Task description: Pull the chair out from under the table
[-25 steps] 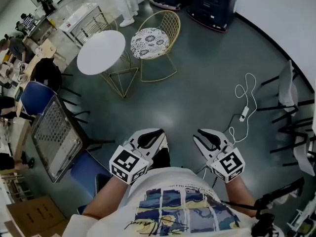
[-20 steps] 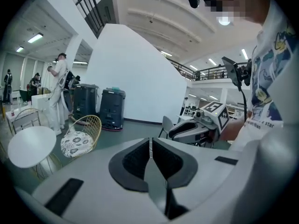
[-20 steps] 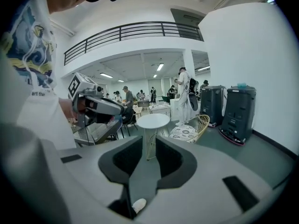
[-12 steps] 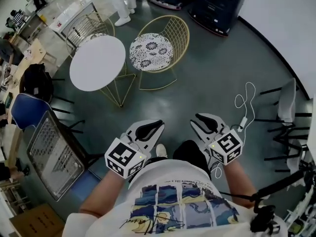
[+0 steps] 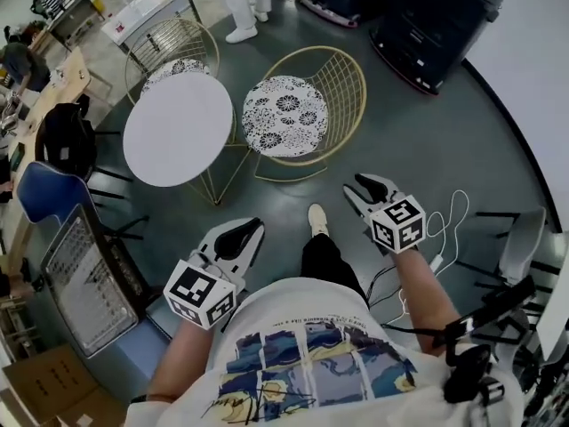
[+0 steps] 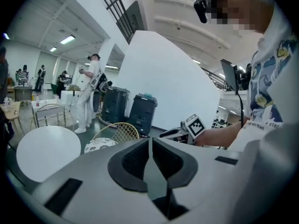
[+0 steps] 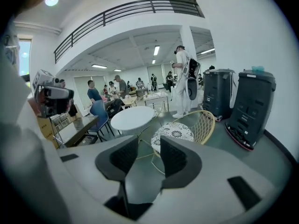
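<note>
**Nothing gripped**

Head view: the gold wire chair [image 5: 286, 114] stands just beside the round white tabletop [image 5: 178, 129], apart from your left hand-held gripper [image 5: 240, 237] and right hand-held gripper [image 5: 367, 188]. Left gripper view — jaws together, empty. Right gripper view — jaws opening, nothing between them.

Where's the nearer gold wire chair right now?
Head view, upper centre: the nearer gold wire chair stands close beside the round white table, on its right, with the dark bins beyond it at upper right.
</note>
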Motion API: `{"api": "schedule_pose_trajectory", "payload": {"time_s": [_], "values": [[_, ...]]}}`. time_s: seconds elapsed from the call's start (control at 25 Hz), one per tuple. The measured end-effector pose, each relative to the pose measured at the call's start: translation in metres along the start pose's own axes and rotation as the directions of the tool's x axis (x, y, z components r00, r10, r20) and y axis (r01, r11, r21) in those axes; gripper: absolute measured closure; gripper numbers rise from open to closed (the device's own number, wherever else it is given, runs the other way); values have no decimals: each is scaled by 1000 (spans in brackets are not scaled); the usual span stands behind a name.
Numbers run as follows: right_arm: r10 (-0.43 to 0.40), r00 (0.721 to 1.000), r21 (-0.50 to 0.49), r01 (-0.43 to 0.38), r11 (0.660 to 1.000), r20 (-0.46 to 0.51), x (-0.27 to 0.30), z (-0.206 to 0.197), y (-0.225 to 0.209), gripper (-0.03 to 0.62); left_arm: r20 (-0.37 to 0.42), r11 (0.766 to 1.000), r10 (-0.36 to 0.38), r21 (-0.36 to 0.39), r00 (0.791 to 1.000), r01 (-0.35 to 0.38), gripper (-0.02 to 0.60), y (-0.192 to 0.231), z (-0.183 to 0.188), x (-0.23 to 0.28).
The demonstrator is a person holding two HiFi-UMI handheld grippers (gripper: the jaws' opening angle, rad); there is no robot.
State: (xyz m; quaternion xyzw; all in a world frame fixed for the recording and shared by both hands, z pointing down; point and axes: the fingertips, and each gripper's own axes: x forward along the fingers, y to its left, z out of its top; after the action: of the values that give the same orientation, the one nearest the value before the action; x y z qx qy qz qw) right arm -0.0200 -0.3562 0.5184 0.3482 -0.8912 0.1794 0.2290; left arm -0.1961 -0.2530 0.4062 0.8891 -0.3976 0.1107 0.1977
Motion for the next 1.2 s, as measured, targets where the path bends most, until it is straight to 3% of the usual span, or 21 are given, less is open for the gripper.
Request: {"api": "schedule_pose_trajectory", "payload": {"time_s": [0.24, 0.44, 0.6, 0.84, 1.08, 1.2], "values": [[13, 995, 45, -8, 999, -100, 83, 24, -152, 457, -10, 993, 105, -48, 994, -105, 571, 41, 61, 90], [-43, 989, 149, 64, 987, -142, 144, 29, -270, 442, -48, 985, 163, -46, 986, -165, 571, 69, 92, 151], [-81, 980, 253, 126, 959, -182, 190, 20, -335, 421, -86, 979, 188, -60, 978, -193, 571, 86, 107, 179], [-91, 967, 351, 173, 920, -237, 253, -2, -390, 413, -144, 974, 204, -69, 968, -216, 571, 110, 107, 202], [-27, 966, 400, 131, 907, -256, 294, -3, -404, 416, -176, 966, 225, -90, 958, -243, 571, 127, 111, 206], [15, 971, 450, 97, 888, -240, 300, -2, -399, 471, -188, 965, 225, -94, 956, -246, 571, 126, 109, 207]]}}
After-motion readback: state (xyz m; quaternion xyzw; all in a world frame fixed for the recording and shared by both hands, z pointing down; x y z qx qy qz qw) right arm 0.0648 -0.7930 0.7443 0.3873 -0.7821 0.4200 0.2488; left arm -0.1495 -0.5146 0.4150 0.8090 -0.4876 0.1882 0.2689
